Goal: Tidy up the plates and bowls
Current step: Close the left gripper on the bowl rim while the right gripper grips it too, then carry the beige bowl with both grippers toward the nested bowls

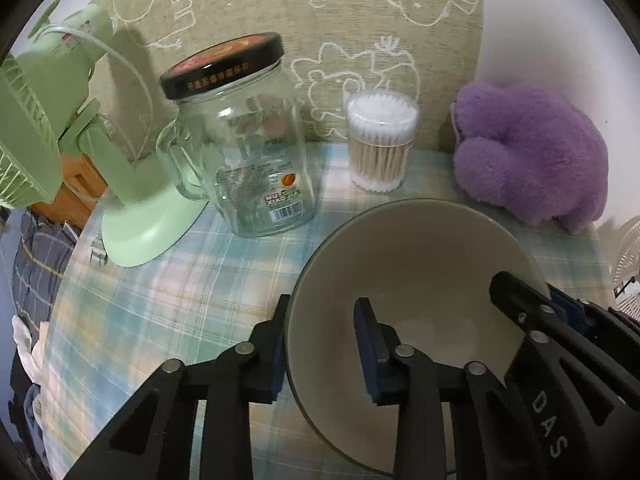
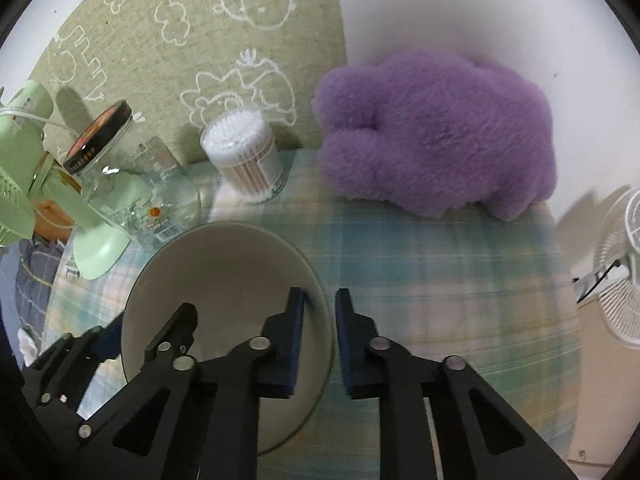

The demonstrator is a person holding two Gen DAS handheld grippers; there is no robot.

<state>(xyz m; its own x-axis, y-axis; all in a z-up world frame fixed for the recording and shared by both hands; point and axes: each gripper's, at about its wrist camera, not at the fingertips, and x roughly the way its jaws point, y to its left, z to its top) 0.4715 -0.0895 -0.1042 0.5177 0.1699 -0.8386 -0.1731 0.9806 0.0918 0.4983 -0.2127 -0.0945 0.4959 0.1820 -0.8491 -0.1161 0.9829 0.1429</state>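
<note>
Both grippers clamped on opposite sides of one bowl on the checked tablecloth.

The left gripper point(image 1: 320, 344) pointed steeply down, one finger outside and one inside the bowl point(image 1: 420, 256) rim, closed on its wall; the right gripper point(image 2: 320, 332) straddled the opposite rim likewise, closed on it. The bowl sat on the tablecloth point(image 1: 168, 300) in front of the plush point(image 1: 532, 152), fan point(image 1: 80, 128), jar point(image 1: 248, 140) and swab tub point(image 1: 380, 140). Fingers cut off the bowl's near rim. A second fan point(image 2: 620, 264) was cropped at the edge. Jar label read "XIAO JIA", upside down; the lid text was illegible. The right gripper's arm bore "DAS".
</note>
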